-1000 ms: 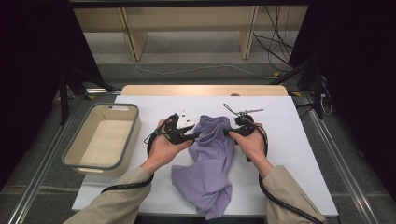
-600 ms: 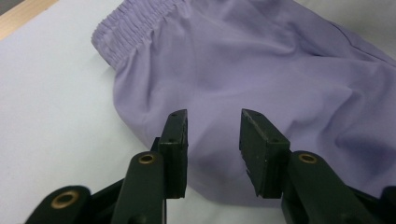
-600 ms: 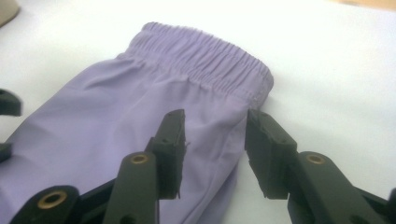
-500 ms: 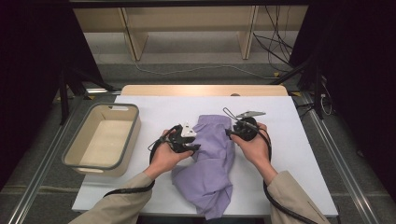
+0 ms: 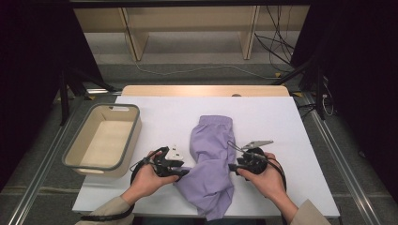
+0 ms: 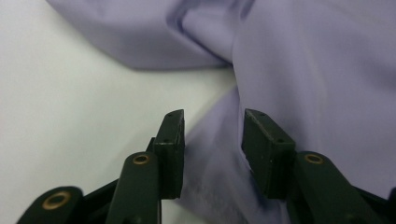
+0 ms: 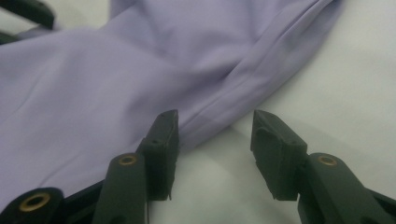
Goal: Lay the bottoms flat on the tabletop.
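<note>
A lilac garment (image 5: 211, 140) lies lengthwise on the white table (image 5: 286, 122), with its elastic waistband at the far end and bunched folds near me. My left gripper (image 5: 184, 172) sits at the cloth's left edge. In the left gripper view its jaws (image 6: 212, 126) stand apart over a flap of the garment (image 6: 303, 70), without pressing it. My right gripper (image 5: 233, 167) is at the cloth's right side. Its jaws (image 7: 215, 126) have just been opening, and the folded edge of the garment (image 7: 116, 70) runs past the left one, with bare table between them.
A beige bin with a grey rim (image 5: 94, 167) stands at the table's left. A small white object (image 5: 176, 152) lies just beyond my left hand. Wooden shelving and cables stand beyond the far edge. Metal rails run along both sides of the table.
Both hands have drawn back toward me from the garment's upper part to its middle. The right gripper has let go of the cloth, and the waistband now lies flat on the table.
</note>
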A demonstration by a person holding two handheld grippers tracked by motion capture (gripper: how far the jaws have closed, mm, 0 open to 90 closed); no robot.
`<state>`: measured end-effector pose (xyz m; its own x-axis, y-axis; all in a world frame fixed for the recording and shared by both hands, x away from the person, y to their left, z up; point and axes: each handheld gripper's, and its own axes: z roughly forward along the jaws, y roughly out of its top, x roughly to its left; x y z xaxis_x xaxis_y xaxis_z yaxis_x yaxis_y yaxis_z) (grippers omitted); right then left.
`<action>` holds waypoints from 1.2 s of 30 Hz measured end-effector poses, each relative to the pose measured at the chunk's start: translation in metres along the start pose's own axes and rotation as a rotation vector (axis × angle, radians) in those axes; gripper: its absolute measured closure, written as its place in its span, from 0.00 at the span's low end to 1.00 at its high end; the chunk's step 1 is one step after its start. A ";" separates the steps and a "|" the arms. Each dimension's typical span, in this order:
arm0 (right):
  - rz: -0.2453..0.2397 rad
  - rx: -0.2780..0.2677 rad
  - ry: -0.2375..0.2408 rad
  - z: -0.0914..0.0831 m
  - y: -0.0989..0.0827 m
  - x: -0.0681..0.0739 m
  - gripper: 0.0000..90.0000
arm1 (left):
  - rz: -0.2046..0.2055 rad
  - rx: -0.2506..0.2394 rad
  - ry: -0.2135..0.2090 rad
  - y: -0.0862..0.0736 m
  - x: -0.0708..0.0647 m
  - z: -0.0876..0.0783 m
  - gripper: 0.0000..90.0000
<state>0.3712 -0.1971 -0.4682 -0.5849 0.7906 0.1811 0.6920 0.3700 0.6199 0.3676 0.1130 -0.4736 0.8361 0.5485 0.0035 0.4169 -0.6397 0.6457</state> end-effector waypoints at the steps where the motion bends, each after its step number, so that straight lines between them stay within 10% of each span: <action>1: -0.004 0.007 0.016 -0.001 -0.004 0.003 0.59 | -0.004 0.010 -0.008 -0.002 0.000 0.000 0.64; 12: -0.079 0.064 0.085 0.000 -0.021 0.033 0.64 | 0.002 0.043 -0.038 -0.008 -0.002 0.005 0.60; 19: -0.132 0.108 0.043 0.004 -0.023 0.044 0.94 | -0.008 0.072 -0.016 -0.007 -0.009 0.002 0.80; 28: -0.068 0.157 0.024 -0.010 -0.023 0.038 0.99 | -0.096 0.110 -0.046 -0.008 -0.017 -0.010 0.97; 36: -0.030 0.195 -0.036 -0.016 -0.022 0.036 0.95 | -0.185 -0.009 -0.102 -0.014 -0.031 -0.040 0.97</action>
<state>0.3286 -0.1845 -0.4632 -0.5934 0.7934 0.1352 0.7454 0.4784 0.4643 0.3215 0.1264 -0.4516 0.7776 0.5983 -0.1932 0.5640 -0.5281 0.6348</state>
